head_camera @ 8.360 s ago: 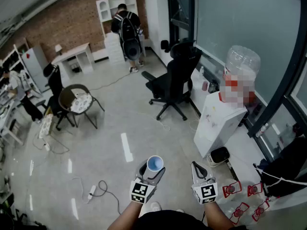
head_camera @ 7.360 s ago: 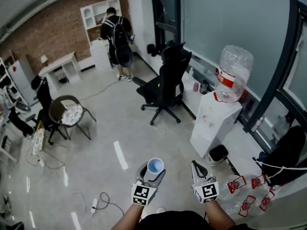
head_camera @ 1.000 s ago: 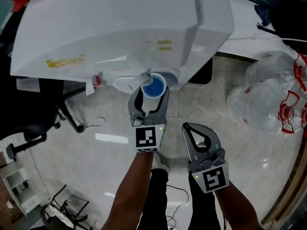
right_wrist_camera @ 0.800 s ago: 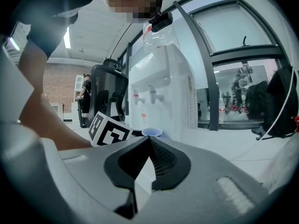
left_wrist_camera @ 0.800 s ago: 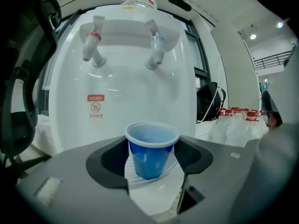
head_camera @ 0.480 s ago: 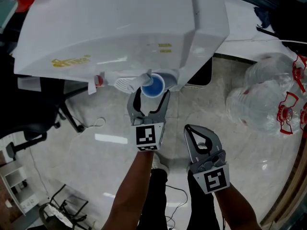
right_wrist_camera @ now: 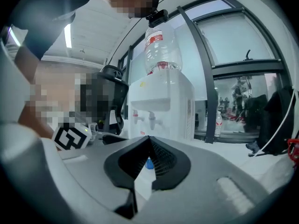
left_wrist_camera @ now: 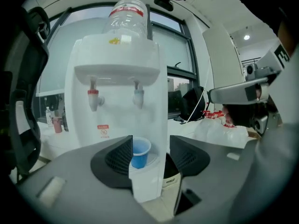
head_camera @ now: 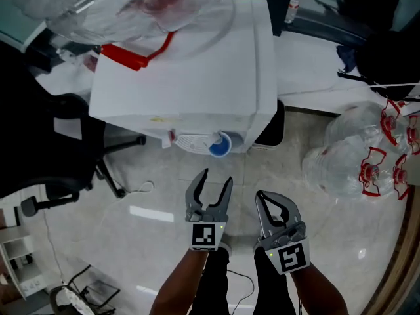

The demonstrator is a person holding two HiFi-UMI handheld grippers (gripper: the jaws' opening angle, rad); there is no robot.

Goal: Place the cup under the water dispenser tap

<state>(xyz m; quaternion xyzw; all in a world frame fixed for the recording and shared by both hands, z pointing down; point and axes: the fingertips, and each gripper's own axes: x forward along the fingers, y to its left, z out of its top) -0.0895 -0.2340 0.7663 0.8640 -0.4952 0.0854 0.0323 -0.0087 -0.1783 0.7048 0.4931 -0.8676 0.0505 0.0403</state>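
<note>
Judged done or nearly so: cup (head_camera: pixel 220 146) upright on the drip tray (head_camera: pixel 194 142) of the dispenser (head_camera: pixel 190 77), free of both grippers. In the left gripper view, directly below the blue tap (left_wrist_camera: pixel 138 97) and well clear of the red tap (left_wrist_camera: pixel 93 98).

Left gripper (head_camera: pixel 216 176) well apart from the dispenser, jaws fairly wide and closing, nothing between the pads; merely framing the distant cup in its own view. Right gripper (head_camera: pixel 262 197) just beside it, jaws tip to tip, empty.

To finish the step well:
- Sight along the left jaws and confirm the rim centred under the blue spout, not crowding the tray's edge.
- If centred, leave alone; no more touching.
- If off-centre, approach level, with jaws opened wide enough to pass round the cup without brushing it.
- Close softly on the lower wall. Probably a light cup, easy to crush or tip.
- Slide rather than lift, then open fully before backing straight out.
- Stay below the tap levers on any approach, to avoid a bump from the upper jaw edge.
- Keep the right gripper low and away from the tray; no use for it here.
- Mind the spare bottles (head_camera: pixel 354 156) on the floor to the right.
</note>
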